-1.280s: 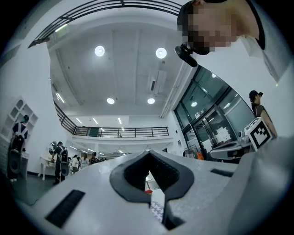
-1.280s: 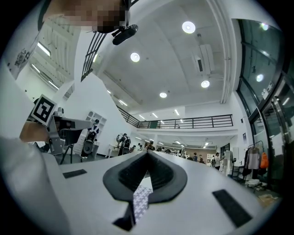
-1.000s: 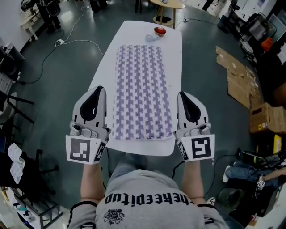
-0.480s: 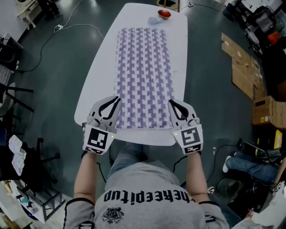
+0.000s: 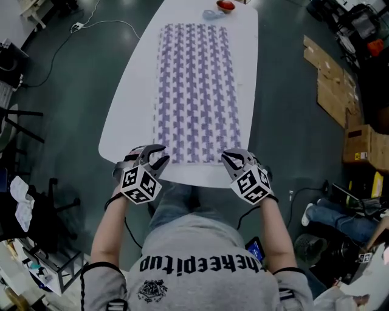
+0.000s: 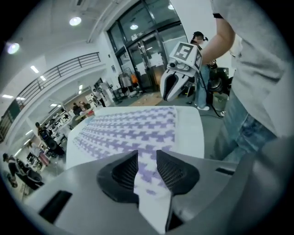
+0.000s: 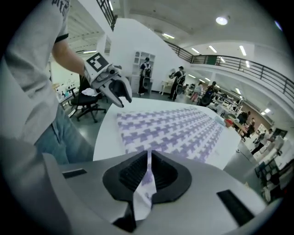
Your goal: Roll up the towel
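Head view: towel (image 5: 194, 91) flat, unrolled, lengthwise on table (image 5: 118, 136). Left gripper (image 5: 159, 157) and right gripper (image 5: 228, 158) at its 2 near corners.
Left gripper view: jaws apart, just been opening; towel corner showing in the gap, pads not on it.
Right gripper view: jaws clenched, nothing held.
Step, by judgement: first grasp of near edge. Next: opening right jaws, pinching both corners.

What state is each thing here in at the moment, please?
towel, spread flat and unrolled along the table.
left gripper, fingers apart, just been opening, towel's near corner seen in the gap, not pinched.
right gripper, fingers shut, empty.
red bowl, upright at the far end.
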Available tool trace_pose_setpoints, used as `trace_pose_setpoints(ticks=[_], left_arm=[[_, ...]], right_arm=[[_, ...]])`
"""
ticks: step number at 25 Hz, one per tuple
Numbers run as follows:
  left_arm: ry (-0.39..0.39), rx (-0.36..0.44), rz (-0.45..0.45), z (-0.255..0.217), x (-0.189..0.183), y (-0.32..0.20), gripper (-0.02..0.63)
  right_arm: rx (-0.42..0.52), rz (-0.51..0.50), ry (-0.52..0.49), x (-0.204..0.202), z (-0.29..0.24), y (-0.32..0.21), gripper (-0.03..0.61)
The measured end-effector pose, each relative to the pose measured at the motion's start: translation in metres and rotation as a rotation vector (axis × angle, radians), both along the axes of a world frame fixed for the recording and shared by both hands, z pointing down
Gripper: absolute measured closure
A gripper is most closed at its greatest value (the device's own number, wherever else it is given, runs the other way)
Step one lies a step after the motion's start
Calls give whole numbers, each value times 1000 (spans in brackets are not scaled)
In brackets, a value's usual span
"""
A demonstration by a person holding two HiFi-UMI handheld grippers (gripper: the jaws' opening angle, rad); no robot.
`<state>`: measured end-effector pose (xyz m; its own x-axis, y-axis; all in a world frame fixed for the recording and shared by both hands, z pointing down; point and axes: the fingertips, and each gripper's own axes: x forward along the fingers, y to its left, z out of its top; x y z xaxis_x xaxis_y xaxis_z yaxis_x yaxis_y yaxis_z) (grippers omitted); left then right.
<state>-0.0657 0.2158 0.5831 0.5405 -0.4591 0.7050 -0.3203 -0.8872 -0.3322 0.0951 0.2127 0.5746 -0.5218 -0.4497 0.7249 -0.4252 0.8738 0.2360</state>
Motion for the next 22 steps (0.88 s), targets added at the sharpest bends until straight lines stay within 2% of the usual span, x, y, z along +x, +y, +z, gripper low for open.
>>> trace_pose_setpoints(ticks=[5, 9, 13, 17, 19, 20, 22], left_arm=[[-101, -98, 82, 33, -10, 15, 460], [-164, -177, 89, 55, -25, 22, 445], [-204, -224, 62, 73, -30, 23, 446], [-181, -274, 30, 77, -37, 19, 448], [-182, -289, 39, 77, -35, 23, 463], [-186, -296, 46, 78, -33, 26, 472], [-196, -306, 55, 78, -33, 30, 503]], right_arm=[[-93, -104, 121, 8, 37, 14, 513], [-144, -151, 210, 18, 58, 19, 485], [-167, -168, 295, 39, 78, 19, 472], [-177, -153, 354, 44, 90, 11, 475], [-181, -145, 358, 46, 91, 13, 512], [-175, -140, 360, 46, 91, 15, 551], [-167, -130, 359, 44, 91, 19, 558]])
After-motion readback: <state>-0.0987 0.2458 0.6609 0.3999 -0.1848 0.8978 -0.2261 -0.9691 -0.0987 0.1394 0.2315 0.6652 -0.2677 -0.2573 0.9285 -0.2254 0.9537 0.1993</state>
